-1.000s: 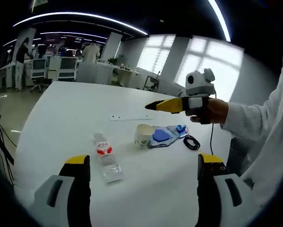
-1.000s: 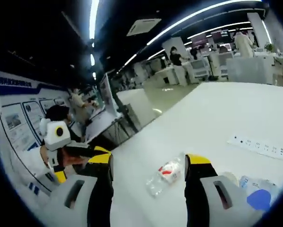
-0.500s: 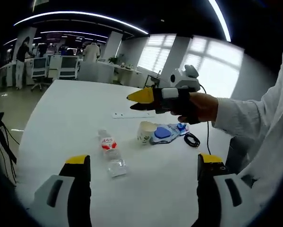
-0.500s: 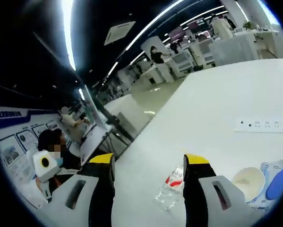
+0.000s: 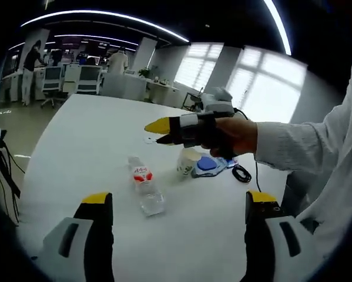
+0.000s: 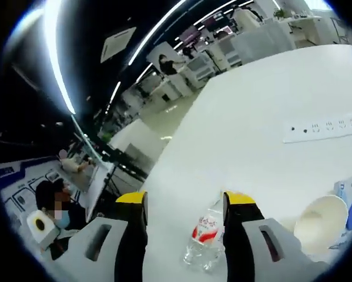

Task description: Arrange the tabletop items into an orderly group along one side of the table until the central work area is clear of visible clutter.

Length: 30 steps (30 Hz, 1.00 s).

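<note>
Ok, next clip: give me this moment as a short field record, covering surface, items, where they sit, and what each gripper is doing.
surface: white table
bottle: clear plastic water bottle, red label, lying on its side
cup: paper cup tipped over, beside a blue and white packet
cable: black cable coiled next to the packet
power strip: white power strip farther along the table
right gripper: right gripper open, held above the bottle, empty
left gripper: left gripper open, empty, off the table

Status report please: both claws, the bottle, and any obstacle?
Both claws open, empty; right claw above clear plastic bottle lying on white table. Paper cup beside it. No obstacle.
</note>
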Tool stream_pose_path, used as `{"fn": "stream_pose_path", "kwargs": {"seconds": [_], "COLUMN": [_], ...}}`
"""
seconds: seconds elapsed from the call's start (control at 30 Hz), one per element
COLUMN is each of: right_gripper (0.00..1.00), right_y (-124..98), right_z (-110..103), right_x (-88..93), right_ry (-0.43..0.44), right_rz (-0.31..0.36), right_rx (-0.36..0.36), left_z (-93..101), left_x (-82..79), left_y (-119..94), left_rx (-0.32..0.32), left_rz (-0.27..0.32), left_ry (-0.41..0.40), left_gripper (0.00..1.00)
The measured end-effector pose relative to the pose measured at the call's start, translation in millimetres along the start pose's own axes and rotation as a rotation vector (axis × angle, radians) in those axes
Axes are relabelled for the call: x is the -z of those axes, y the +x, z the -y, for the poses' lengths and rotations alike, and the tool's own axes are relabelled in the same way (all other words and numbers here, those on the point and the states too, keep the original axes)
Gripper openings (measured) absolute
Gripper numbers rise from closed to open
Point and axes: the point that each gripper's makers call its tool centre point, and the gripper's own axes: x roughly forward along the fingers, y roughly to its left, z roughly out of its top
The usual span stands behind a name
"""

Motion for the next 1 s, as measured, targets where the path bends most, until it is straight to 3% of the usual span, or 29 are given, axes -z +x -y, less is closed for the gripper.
{"fn": "stream_pose_path", "kwargs": {"seconds": [0.17, 0.27, 0.43, 1.0], "right_gripper": [0.47, 0.44, 0.42, 0.37], "right_y": [15.9, 23.2, 35.8, 60.7], "right_z": [11.2, 19.0, 33.5, 60.4], "right_x": [1.7, 12.6, 14.0, 34.6], "right_ry": [0.059, 0.073, 0.123, 0.129], "right_rz": [-0.017, -0.073, -0.062, -0.166], "right_rx": [0.026, 0.069, 0.11, 0.243], "left_z": [-4.9, -7.8, -9.5, -12.3], "left_x": [3.2, 5.3, 8.0, 17.0], "left_y": [3.9, 6.7, 10.4, 11.4], "left_rx": [0.003, 0.001, 0.0, -0.003], "left_rz": [-0.001, -0.001, 0.001, 0.01], "left_ry": [-0.012, -0.021, -0.032, -0.064], "left_gripper": [0.96, 0.96, 0.96, 0.96]}}
